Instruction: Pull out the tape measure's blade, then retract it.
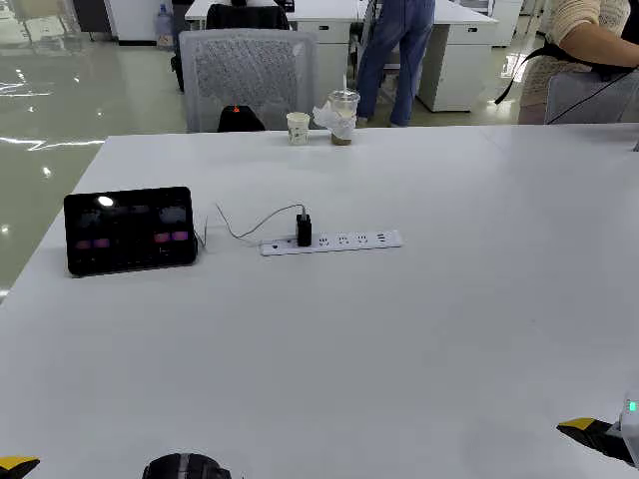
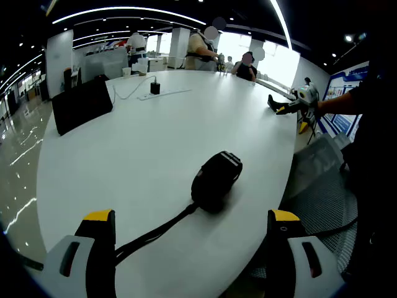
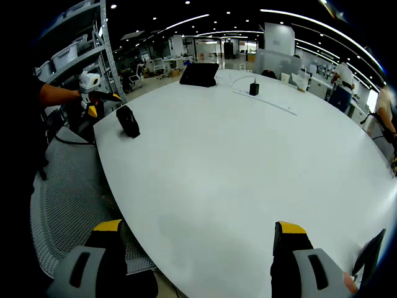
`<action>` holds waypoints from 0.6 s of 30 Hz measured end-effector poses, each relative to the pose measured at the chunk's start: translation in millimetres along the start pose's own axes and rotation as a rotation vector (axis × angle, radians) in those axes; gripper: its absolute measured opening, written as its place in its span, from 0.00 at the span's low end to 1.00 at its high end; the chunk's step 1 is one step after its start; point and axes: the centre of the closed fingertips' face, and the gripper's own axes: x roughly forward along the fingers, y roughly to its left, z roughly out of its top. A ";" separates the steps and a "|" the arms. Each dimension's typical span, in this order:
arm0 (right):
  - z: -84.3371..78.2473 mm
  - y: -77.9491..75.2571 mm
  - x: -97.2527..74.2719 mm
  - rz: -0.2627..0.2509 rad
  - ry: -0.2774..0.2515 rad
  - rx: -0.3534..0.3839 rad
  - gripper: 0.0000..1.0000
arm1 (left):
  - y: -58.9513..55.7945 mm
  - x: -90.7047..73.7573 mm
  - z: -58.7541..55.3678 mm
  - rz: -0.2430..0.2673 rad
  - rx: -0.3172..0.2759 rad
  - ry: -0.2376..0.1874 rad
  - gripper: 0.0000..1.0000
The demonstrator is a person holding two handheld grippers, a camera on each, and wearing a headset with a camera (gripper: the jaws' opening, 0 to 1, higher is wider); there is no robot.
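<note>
Tape measure (image 2: 216, 180) lies near the table's (image 2: 155, 136) front edge, dead ahead of the left gripper (image 2: 191, 216), whose jaws are spread wide and empty; its long axis runs away from that gripper, strap (image 2: 155, 231) trailing back. Right gripper (image 3: 198, 226), also spread and empty, hangs well apart to the right; left looks nearer for the grab.

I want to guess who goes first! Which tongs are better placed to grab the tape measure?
Left. The tape measure lies just ahead of the open left tongs; the right tongs are far away.
</note>
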 end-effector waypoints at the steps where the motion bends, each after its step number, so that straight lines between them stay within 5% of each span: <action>1: 0.0 0.1 -0.1 0.000 -0.001 0.000 0.99 | 0.3 -0.3 0.2 0.001 0.000 0.000 0.99; 18: -4.5 2.6 -0.6 0.006 0.017 0.002 0.99 | -1.6 1.1 -2.7 -0.008 0.014 -0.002 0.99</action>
